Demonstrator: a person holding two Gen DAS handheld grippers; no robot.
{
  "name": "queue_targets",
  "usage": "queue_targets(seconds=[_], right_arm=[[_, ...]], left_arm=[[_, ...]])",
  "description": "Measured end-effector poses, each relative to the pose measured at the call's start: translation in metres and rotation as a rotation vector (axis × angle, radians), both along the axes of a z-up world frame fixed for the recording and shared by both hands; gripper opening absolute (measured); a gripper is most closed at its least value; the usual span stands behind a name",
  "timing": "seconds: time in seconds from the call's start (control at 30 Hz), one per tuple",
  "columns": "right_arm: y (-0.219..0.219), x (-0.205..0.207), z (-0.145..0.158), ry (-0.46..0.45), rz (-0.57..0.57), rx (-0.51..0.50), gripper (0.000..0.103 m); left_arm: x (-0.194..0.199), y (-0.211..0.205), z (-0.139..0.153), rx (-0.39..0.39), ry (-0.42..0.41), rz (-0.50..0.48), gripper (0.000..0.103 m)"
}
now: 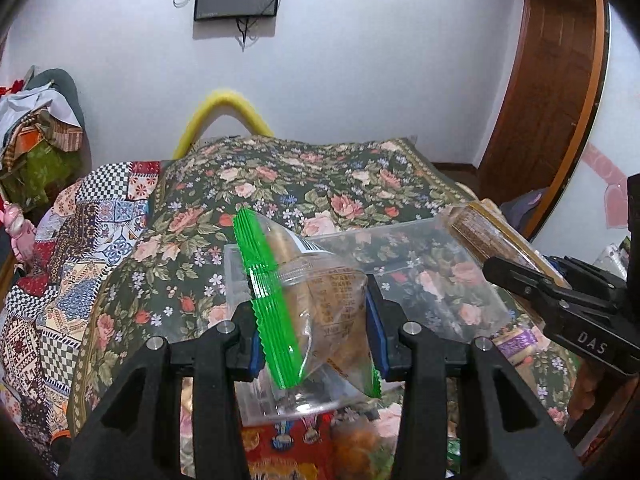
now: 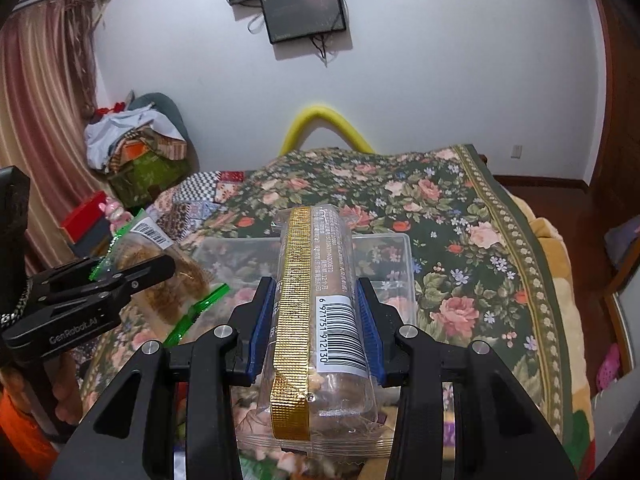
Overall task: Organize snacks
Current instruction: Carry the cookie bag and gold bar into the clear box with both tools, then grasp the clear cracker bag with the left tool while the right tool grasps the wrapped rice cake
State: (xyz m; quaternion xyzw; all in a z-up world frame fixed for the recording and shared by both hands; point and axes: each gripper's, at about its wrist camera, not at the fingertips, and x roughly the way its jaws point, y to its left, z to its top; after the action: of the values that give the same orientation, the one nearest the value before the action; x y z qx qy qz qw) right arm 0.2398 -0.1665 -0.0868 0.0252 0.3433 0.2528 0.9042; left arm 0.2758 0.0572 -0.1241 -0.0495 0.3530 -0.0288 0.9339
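My left gripper (image 1: 310, 316) is shut on a clear snack pack with green crimped edges (image 1: 276, 296) and holds it above the bed. My right gripper (image 2: 316, 316) is shut on a long clear snack pack with a gold strip and a barcode (image 2: 316, 300). A clear plastic box (image 1: 420, 272) sits on the floral bedspread just beyond both packs; it also shows in the right wrist view (image 2: 396, 264). The right gripper (image 1: 560, 300) shows at the right of the left wrist view with the gold pack (image 1: 480, 232). The left gripper (image 2: 100, 292) shows at the left of the right wrist view.
A floral bedspread (image 2: 460, 240) covers the bed, with a patchwork quilt (image 1: 80, 248) at its left. More snack packs (image 1: 288, 440) lie below the grippers. A pile of clothes (image 2: 136, 148) stands at the far left. A wooden door (image 1: 552, 92) is at the right.
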Motion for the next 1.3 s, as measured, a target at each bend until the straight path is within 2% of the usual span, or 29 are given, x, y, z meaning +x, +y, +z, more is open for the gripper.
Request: queue_targets(seconds=[0.1,0.27,0.43,0.57,0.7,1.0,1.17,1.3], right_arm=[[0.003,0.013,-0.009,0.026,-0.001,-0.016,0.037],[0.011,0.031,-0.025,0.076,0.009,-0.053,0.037],[0.021,0.041,-0.041,0.119,0.045,-0.108,0.037],[0.026,0.045,-0.051,0.148,0.063,-0.151,0.037],[0.024,0.043,-0.051,0.16,0.065,-0.139,0.039],[0.014,0.029,-0.023,0.093,0.052,-0.134,0.039],[0.001,0.016,-0.006,0.055,0.035,-0.125,0.04],[-0.017,0.004,0.004,0.04,0.011,-0.11,0.044]], left_arm=[[0.016,0.001,-0.012,-0.011,0.028,0.002,0.041],[0.036,-0.004,-0.029,0.018,0.078,-0.006,0.041],[0.049,0.001,-0.046,-0.031,0.15,-0.002,0.041],[0.053,0.006,-0.054,-0.055,0.186,-0.006,0.042],[0.05,0.007,-0.057,-0.04,0.19,-0.01,0.045],[0.021,0.02,-0.023,-0.031,0.114,0.017,0.059],[-0.004,0.034,0.003,0.013,0.061,0.04,0.066],[-0.023,0.048,0.01,0.054,0.047,0.074,0.069]])
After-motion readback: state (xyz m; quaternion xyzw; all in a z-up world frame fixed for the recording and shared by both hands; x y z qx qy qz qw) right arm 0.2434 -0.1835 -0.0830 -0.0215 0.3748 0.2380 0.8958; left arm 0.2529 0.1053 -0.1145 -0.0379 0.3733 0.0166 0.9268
